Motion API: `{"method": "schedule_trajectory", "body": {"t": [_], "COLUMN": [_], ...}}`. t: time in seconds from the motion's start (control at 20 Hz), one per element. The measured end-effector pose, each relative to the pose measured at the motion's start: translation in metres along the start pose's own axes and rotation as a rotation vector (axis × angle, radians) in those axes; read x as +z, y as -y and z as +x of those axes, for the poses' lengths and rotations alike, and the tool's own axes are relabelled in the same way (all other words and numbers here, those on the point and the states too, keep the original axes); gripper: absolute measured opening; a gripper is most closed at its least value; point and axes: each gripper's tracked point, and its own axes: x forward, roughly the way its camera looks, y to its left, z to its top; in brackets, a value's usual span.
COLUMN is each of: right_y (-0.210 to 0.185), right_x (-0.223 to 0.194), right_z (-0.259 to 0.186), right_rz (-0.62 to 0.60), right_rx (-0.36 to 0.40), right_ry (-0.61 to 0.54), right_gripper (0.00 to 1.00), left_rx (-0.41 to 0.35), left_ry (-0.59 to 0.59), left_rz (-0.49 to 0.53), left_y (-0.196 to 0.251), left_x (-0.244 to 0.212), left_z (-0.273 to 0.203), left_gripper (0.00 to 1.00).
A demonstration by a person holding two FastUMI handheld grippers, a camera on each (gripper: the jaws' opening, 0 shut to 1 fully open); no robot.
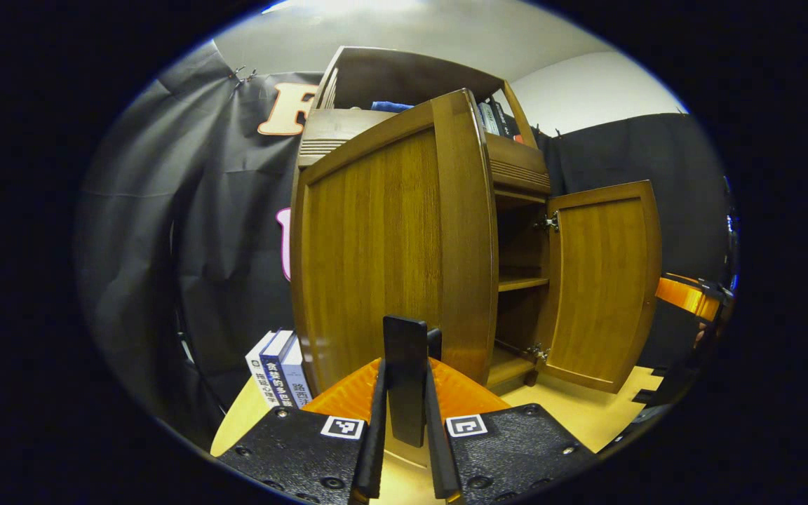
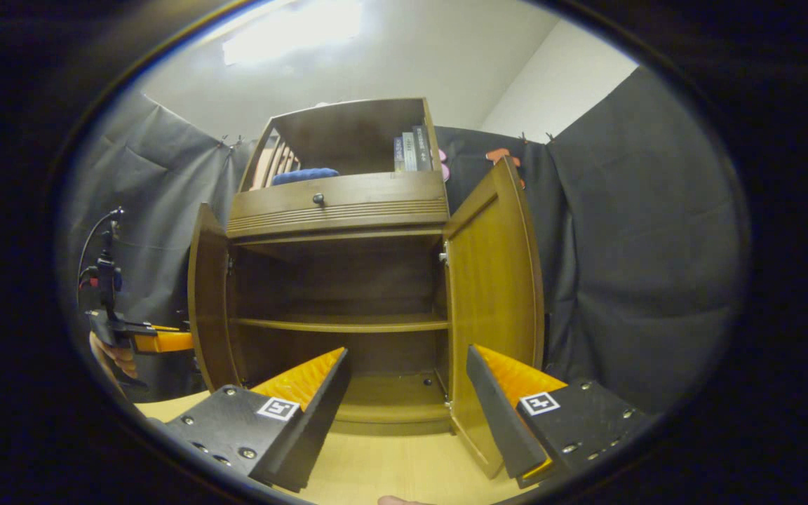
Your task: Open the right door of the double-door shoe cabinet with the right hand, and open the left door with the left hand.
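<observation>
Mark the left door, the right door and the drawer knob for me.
left door (image 1: 376,259), left gripper view, middle of its outer panel.
right door (image 2: 492,294), right gripper view, middle of its inner face.
drawer knob (image 2: 318,199), right gripper view, on the knob's round head.

This is a recording booth dressed to look like a home, not a lived-in room. Black cloth (image 2: 656,245) hangs in folds behind and to both sides of a wooden shoe cabinet (image 2: 337,210), pinned up with clips along its top edge. Above the cloth, plain white wall (image 2: 558,77) and ceiling show, lit by a bright ceiling lamp (image 2: 292,28). The cabinet stands on a pale wooden tabletop (image 2: 390,470) rather than on a floor. Household props sit around it: books (image 2: 411,151) and a blue cushion (image 2: 304,175) in the open top shelf, more books (image 1: 278,368) standing just left of the cabinet's base.
</observation>
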Motion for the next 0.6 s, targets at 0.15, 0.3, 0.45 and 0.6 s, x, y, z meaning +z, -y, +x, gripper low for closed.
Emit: {"method": "schedule_trajectory", "body": {"t": [0.15,0.3,0.45,0.6], "right_y": [-0.005,-0.012,-0.017,-0.014], "right_x": [0.002,0.003,0.002,0.005], "right_z": [0.002,0.001,-0.003,-0.001], "right_rz": [-0.006,0.009,0.024,0.042], "right_rx": [0.001,0.014,0.029,0.019], "right_ry": [0.006,0.013,0.015,0.018], "right_gripper": [0.98,0.98,0.98,0.99], "left_rx": [0.03,0.084,0.191,0.224], "left_ry": [-0.001,-0.011,0.022,0.03], "left_rz": [0.018,0.064,0.12,0.098], "left_y": [-0.012,-0.034,-0.074,-0.109], "left_x": [0.0,0.001,0.009,0.011], "left_z": [-0.009,-0.021,-0.032,-0.046], "left_gripper": [0.29,0.29,0.28,0.1]}}
